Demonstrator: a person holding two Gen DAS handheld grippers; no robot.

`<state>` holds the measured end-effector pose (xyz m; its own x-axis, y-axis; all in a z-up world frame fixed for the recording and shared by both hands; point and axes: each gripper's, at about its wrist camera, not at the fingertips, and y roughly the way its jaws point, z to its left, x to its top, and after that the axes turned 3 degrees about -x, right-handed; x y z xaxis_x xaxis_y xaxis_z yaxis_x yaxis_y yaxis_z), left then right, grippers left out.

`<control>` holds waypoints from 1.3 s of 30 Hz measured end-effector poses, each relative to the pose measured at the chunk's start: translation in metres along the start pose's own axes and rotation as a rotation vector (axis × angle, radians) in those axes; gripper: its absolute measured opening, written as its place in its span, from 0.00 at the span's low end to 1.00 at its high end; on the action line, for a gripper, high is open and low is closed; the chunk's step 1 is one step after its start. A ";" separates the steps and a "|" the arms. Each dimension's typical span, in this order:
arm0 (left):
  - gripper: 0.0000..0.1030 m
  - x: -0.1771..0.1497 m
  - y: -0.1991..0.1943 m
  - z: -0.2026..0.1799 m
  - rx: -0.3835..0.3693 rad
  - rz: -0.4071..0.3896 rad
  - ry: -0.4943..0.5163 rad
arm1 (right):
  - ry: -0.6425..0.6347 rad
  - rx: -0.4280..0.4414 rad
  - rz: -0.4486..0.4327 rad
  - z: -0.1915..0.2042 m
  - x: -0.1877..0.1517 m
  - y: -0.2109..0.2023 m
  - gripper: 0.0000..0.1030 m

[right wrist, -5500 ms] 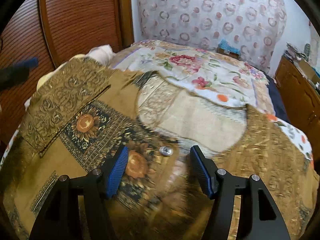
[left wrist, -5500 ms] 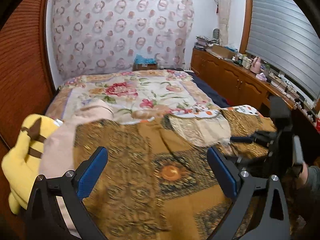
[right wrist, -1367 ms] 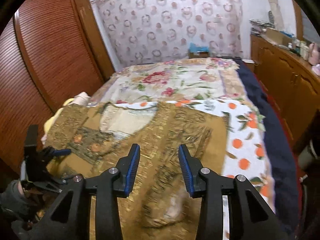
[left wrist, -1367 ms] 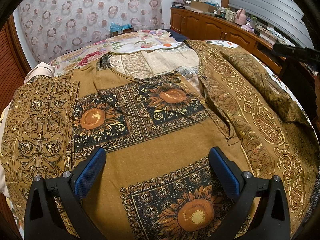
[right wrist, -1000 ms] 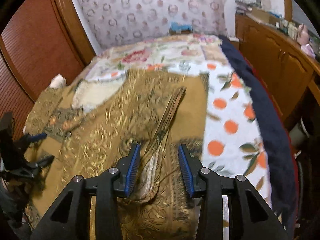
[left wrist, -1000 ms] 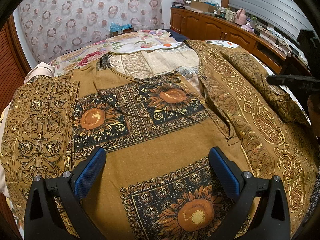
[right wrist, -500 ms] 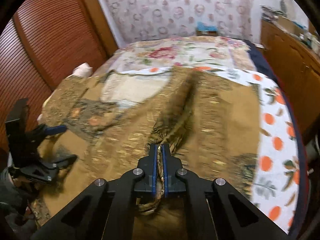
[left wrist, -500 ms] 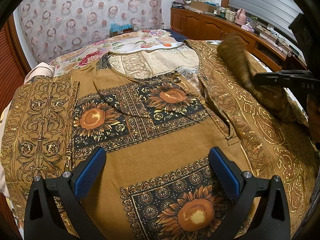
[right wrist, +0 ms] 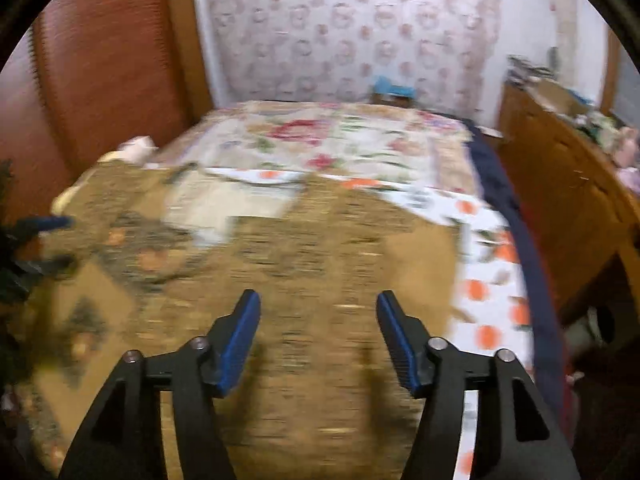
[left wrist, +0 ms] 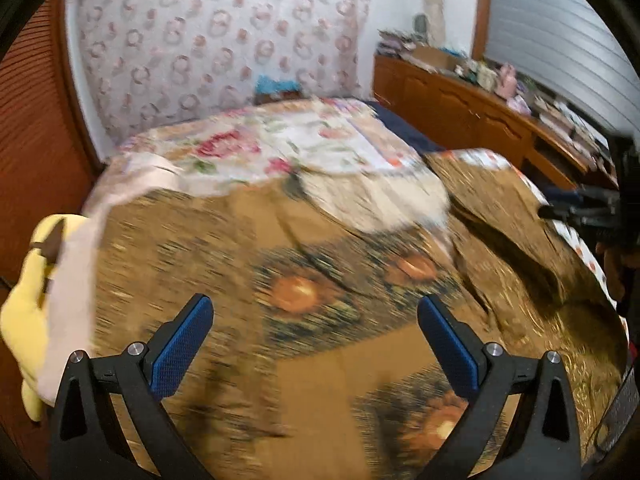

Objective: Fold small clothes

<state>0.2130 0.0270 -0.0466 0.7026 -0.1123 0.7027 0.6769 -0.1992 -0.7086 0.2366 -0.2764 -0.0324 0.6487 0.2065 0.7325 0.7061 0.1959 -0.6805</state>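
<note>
Brown sunflower-print garment (left wrist: 320, 320) spread across the near end of the bed (right wrist: 360, 136), its right sleeve now laid down toward the bed's right edge instead of pinched up in a ridge as half a second ago. Right claw (right wrist: 318, 336) just opened, jaws apart, nothing between them. Left claw (left wrist: 316, 344) wide open and empty above the garment's front. Probably means the sleeve is repositioned and folding proper can begin.

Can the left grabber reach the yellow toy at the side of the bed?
Probably yes. The left gripper has its jaws open and empty, and the yellow toy sits uncovered just beside it, partly tucked against pink cloth.
</note>
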 end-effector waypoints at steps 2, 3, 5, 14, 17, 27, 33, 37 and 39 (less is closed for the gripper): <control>1.00 0.008 -0.001 0.022 0.030 -0.008 -0.026 | 0.017 -0.041 0.015 -0.014 -0.001 0.011 0.62; 1.00 0.011 -0.002 0.031 0.046 -0.007 -0.037 | 0.034 -0.058 0.023 -0.022 -0.002 0.017 0.62; 1.00 0.015 -0.003 0.047 0.072 -0.009 -0.051 | 0.073 -0.088 0.036 -0.032 0.001 0.031 0.62; 0.87 0.028 0.001 0.102 0.122 -0.004 -0.118 | 0.145 -0.127 0.067 -0.048 0.006 0.069 0.62; 0.82 0.029 0.010 0.113 0.128 0.020 -0.129 | 0.123 -0.153 0.054 -0.042 0.006 0.063 0.62; 0.56 0.030 0.033 0.141 0.134 0.076 -0.179 | 0.121 -0.151 0.056 -0.045 0.001 0.058 0.64; 0.50 0.031 0.042 0.152 0.139 0.103 -0.200 | 0.121 -0.152 0.056 -0.046 0.000 0.053 0.64; 0.44 0.031 0.047 0.156 0.129 0.113 -0.212 | 0.120 -0.154 0.056 -0.046 0.000 0.053 0.64; 0.42 0.031 0.049 0.155 0.126 0.116 -0.210 | 0.121 -0.154 0.055 -0.046 0.000 0.052 0.64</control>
<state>0.3017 0.1652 -0.0694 0.7982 0.0793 0.5972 0.6021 -0.0726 -0.7951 0.2866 -0.3105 -0.0673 0.7103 0.0946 0.6975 0.6977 0.0368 -0.7155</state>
